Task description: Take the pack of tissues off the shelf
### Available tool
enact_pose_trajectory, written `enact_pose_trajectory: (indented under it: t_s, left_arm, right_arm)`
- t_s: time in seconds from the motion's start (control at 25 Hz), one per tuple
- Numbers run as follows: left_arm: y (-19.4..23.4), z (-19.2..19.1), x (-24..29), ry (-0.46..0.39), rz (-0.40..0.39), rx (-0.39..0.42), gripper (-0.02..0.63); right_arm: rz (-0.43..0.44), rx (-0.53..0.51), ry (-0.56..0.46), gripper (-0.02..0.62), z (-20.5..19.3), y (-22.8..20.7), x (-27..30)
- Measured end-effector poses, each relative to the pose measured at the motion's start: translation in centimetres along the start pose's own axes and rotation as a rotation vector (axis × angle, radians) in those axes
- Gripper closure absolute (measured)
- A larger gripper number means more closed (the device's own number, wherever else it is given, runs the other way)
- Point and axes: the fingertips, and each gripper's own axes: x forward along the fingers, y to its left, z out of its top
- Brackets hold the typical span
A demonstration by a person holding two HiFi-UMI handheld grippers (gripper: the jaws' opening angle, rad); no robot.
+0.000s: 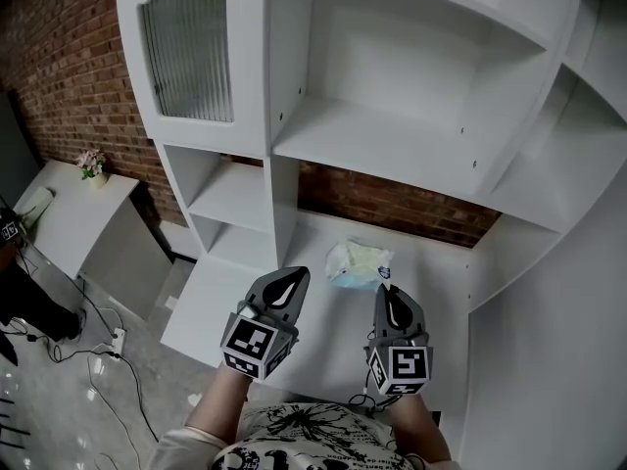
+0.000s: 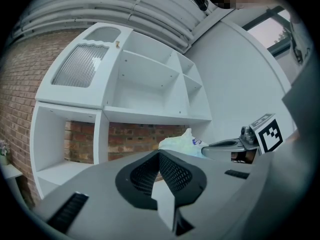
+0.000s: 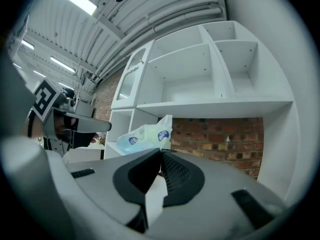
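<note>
The pack of tissues [image 1: 358, 263], pale green and white plastic with a blue logo, lies on the lower white shelf board [image 1: 323, 341] in front of the brick back wall. It also shows in the left gripper view as a pack of tissues [image 2: 181, 143] and in the right gripper view as the same pack [image 3: 144, 135]. My left gripper [image 1: 291, 284] is shut and empty, a little short of the pack and to its left. My right gripper [image 1: 386, 297] is shut and empty, just below the pack's right corner.
The white shelf unit [image 1: 411, 145] has empty compartments above and a ribbed glass door [image 1: 188, 55] at upper left. A side partition [image 1: 284, 179] stands left of the pack. A low white table with a small flower pot [image 1: 92, 164] and floor cables [image 1: 108, 355] lie at left.
</note>
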Motion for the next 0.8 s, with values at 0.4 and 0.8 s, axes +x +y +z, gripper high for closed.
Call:
enact_pose_trajectory:
  t_s: [0.4,0.8]
  left_arm:
    - [-0.1,0.2,-0.4,-0.002,0.001,0.006,0.598]
    - [-0.2,0.3,-1.2,-0.003,0.002,0.003,0.598]
  right_arm:
    - [0.001,-0.004,-0.011,0.588,0.4,0.5,-0.4]
    - [0.012,-0.005,-0.012,0.588,0.6,1.2,-0.9]
